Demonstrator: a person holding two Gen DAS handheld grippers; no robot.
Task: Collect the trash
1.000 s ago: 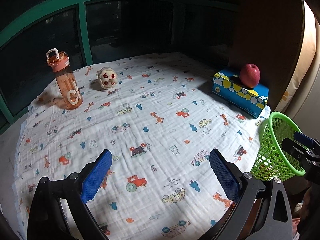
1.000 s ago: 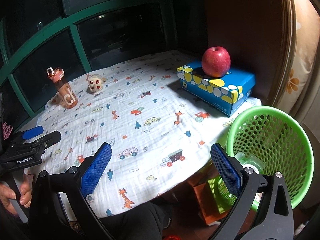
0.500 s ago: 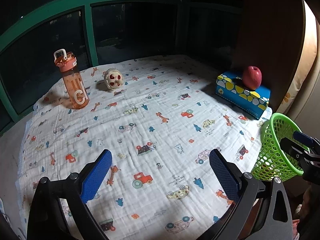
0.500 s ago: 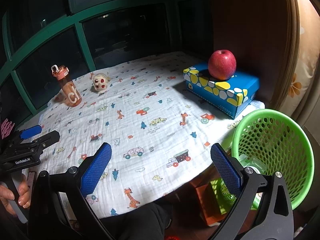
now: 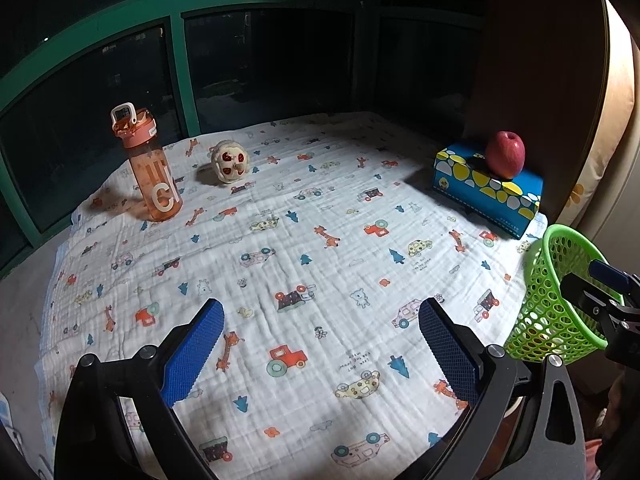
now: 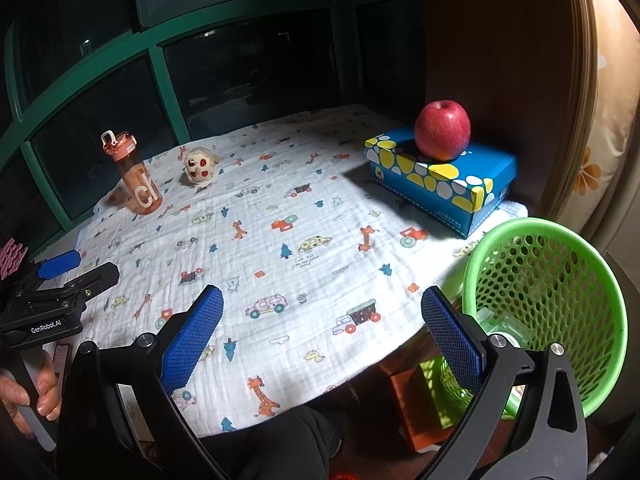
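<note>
While both claws hang wide open and empty above a cartoon-print cloth (image 5: 304,240) covering the surface, the left claw (image 5: 320,340) fills its view's lower edge and the right claw (image 6: 322,336) likewise. A green mesh basket (image 6: 548,300) sits lower right, past the cloth's edge. Upper left stand an orange bottle (image 5: 148,168) and crumpled wad (image 5: 230,162); an apple (image 6: 442,130) rests on a blue box (image 6: 440,184).

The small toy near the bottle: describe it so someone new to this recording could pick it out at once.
Start at the table under the printed cloth and look to its far left, by the dark windows. An orange bottle stands there; just right of it sits the toy. It is the only round, cream, plush-looking thing, with dark red patches on its face.
</note>
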